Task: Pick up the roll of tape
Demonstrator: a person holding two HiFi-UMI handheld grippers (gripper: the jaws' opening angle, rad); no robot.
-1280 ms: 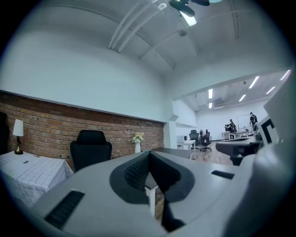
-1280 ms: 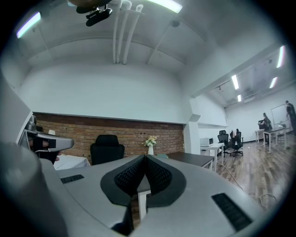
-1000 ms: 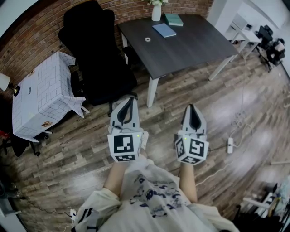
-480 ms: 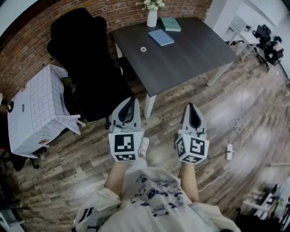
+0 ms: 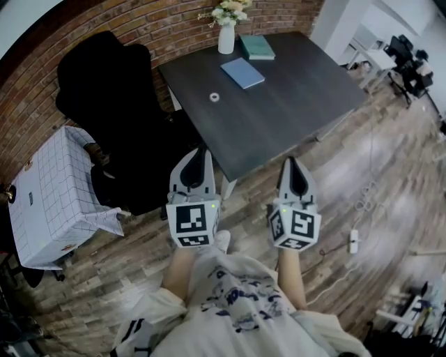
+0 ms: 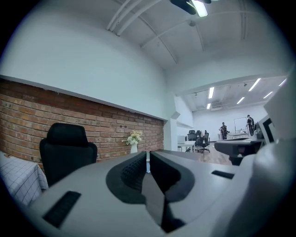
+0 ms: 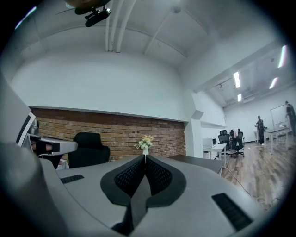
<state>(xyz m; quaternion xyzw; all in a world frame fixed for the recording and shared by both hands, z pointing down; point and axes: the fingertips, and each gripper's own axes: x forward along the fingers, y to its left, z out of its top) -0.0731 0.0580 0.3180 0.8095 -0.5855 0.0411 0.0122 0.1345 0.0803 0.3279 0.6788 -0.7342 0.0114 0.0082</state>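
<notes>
- Dark grey table in the head view, on a wooden floor against a brick wall. The roll of tape lies flat on the table's left part, near a blue notebook. Farther back are a green book and a white vase of flowers.
- Left of the table are a black office chair and a box under white checked cloth.
- The left hand-held gripper and right hand-held gripper point at the table from its near side, well apart from the tape.
- Left gripper view: the jaws are pressed together with nothing between them. The chair, the vase and the brick wall lie beyond.
- Right gripper view: the jaws are likewise closed and empty, and the vase stands straight past their tips.
</notes>
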